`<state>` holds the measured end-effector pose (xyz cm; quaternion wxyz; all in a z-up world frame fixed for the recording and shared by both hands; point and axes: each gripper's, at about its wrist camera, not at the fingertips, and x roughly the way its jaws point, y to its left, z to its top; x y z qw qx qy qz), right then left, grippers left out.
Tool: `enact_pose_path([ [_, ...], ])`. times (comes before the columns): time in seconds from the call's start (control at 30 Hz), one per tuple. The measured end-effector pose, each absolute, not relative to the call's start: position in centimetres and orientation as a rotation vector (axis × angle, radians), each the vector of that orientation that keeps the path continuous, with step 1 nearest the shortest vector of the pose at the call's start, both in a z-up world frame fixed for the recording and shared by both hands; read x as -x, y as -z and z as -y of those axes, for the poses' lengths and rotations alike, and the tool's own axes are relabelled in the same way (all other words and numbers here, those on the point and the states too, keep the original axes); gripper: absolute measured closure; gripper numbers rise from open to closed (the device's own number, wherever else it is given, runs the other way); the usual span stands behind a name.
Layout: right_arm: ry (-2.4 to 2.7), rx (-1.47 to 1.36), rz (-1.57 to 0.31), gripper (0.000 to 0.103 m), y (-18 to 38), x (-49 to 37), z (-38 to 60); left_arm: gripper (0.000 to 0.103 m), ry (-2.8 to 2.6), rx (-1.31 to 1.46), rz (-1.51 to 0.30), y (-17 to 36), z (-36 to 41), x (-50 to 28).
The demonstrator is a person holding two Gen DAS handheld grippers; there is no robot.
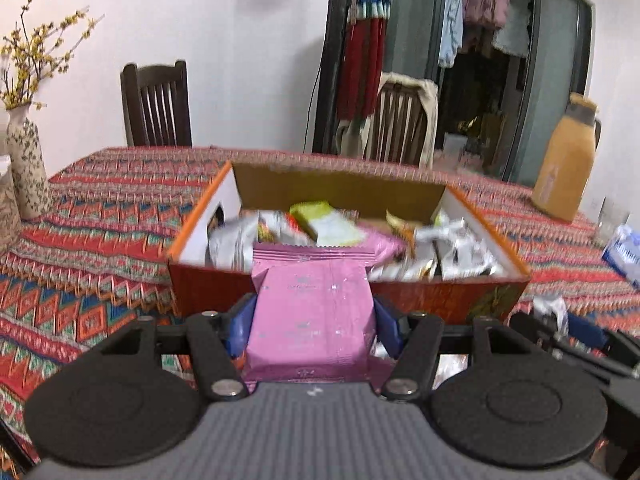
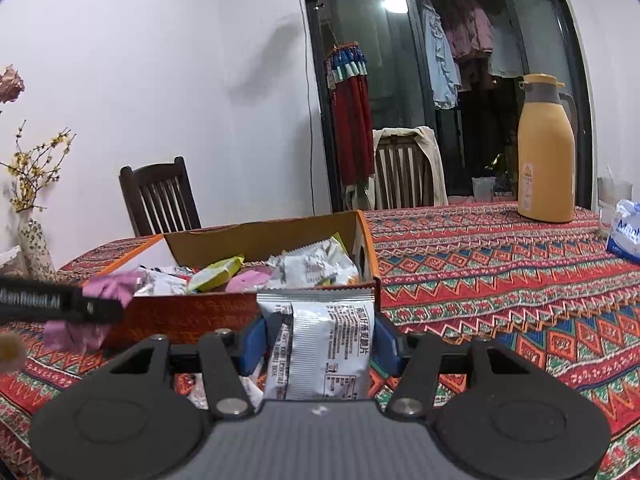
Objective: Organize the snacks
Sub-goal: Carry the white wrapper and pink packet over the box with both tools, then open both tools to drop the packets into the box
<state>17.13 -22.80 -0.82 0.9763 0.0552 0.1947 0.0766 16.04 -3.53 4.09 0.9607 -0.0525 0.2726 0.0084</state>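
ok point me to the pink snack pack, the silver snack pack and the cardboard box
pink snack pack (image 1: 310,316), left wrist view, middle of its front face
silver snack pack (image 2: 324,344), right wrist view, printed back panel
cardboard box (image 2: 192,316), right wrist view, its red near wall

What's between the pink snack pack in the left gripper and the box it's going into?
Only the box's near wall lies between them. The pink pack, clamped in the left gripper, already reaches above that rim. The open box has no lid over it, though snack packets already crowd the inside.
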Motion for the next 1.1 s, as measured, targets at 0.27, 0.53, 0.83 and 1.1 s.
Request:
enact_pose_path([
  [0.27, -0.169, -0.098, -0.272, 0.047, -5.6, -18.4, 22.4, 0.040, 0.012, 0.109, -0.480, -7.2, 3.1, -18.5],
  [0.53, -0.129, -0.088, -0.263, 0.047, -7.9, -24.3, 20.6, 0.040, -0.009, 0.099, -0.461, -8.2, 2.0, -23.5],
  [0.83, -0.098, -0.067, -0.334, 0.047, -4.4, -29.3, 18.8, 0.040, -0.024, 0.162, -0.469, -5.0, 0.6, -27.2],
  [1.1, -0.143, -0.059, -0.382, 0.046, -2.0, -30.0, 18.1, 0.040, -0.039, 0.200, -0.509, -3.9, -0.9, -28.0],
])
